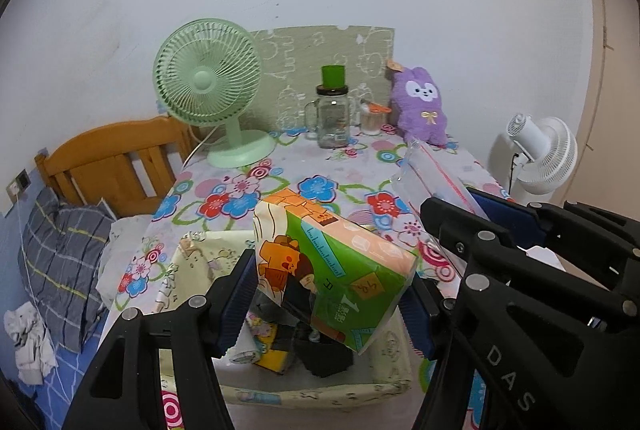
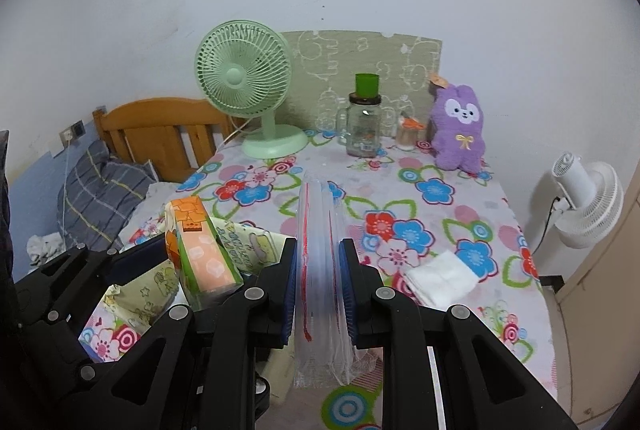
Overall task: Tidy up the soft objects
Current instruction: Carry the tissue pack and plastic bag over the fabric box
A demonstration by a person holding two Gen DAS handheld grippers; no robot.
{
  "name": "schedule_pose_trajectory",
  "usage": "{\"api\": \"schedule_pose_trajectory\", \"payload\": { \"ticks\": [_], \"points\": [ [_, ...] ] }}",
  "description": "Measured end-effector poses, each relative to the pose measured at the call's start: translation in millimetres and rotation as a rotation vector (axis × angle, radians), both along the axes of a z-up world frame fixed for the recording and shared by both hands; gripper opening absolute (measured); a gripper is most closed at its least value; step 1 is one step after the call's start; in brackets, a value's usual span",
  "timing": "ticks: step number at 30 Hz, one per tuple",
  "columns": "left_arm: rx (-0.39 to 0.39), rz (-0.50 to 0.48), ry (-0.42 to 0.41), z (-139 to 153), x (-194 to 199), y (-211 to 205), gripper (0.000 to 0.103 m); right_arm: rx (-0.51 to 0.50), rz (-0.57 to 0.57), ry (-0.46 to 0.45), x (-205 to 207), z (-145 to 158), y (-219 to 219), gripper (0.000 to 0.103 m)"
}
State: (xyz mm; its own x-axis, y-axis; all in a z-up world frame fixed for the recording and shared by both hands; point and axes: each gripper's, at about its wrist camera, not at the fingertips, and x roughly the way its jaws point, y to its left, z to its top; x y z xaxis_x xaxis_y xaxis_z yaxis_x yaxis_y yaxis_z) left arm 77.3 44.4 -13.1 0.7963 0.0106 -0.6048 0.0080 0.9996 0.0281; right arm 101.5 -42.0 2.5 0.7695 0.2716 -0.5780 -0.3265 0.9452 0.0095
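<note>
My left gripper [image 1: 328,304] is shut on a green and orange tissue pack [image 1: 336,266], held tilted above a pale fabric storage box [image 1: 320,390] that holds several small items. The pack also shows in the right wrist view [image 2: 204,250]. My right gripper [image 2: 318,282] is shut on a stack of clear zip bags [image 2: 318,230] with a red seal line, held upright just right of the box. The bags show in the left wrist view [image 1: 432,174]. A purple plush bunny [image 2: 460,130] sits at the table's far right. A folded white cloth [image 2: 442,278] lies on the table at right.
The table has a flowered cloth [image 2: 400,190]. At its back stand a green fan [image 2: 248,86], a glass jar with a green cup on top [image 2: 364,122] and a small jar [image 2: 408,134]. A bed with a wooden headboard [image 1: 112,158] is left; a white fan [image 2: 588,202] right.
</note>
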Motion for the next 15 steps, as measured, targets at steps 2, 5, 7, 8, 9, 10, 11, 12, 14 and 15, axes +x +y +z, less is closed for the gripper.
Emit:
{"api": "schedule_pose_trajectory", "payload": {
  "ticks": [2, 5, 7, 8, 9, 10, 11, 12, 14, 15],
  "points": [
    [-0.004, 0.009, 0.004, -1.9, 1.7, 5.8, 0.068, 0.0, 0.01, 0.006, 2.1, -1.6, 5.9, 0.023],
    [-0.006, 0.03, 0.015, -6.9, 4.5, 14.8, 0.068, -0.006, 0.024, 0.017, 6.0, -5.6, 15.9, 0.023],
    [-0.008, 0.042, 0.022, -9.9, 6.1, 19.9, 0.068, -0.009, 0.034, 0.028, 8.7, -8.4, 21.9, 0.023],
    [-0.012, 0.053, 0.028, -12.3, 7.2, 23.4, 0.068, -0.011, 0.037, 0.034, 10.4, -10.2, 25.1, 0.023],
    [-0.016, 0.057, 0.032, -13.6, 7.9, 25.6, 0.068, -0.013, 0.04, 0.039, 11.4, -11.6, 27.5, 0.023],
    [-0.021, 0.06, 0.039, -15.5, 9.2, 28.2, 0.068, -0.015, 0.045, 0.044, 13.1, -13.7, 30.9, 0.023],
    [-0.026, 0.067, 0.046, -18.0, 10.3, 31.4, 0.068, -0.017, 0.047, 0.047, 14.2, -15.1, 33.0, 0.023],
    [-0.027, 0.072, 0.049, -19.7, 11.3, 33.9, 0.068, -0.02, 0.052, 0.052, 15.5, -16.9, 35.9, 0.023],
    [-0.028, 0.082, 0.059, -23.5, 13.1, 39.0, 0.068, -0.022, 0.061, 0.061, 17.2, -20.2, 41.0, 0.023],
    [-0.029, 0.086, 0.063, -25.0, 13.6, 41.4, 0.069, -0.024, 0.068, 0.067, 18.3, -22.3, 44.3, 0.023]
  ]
}}
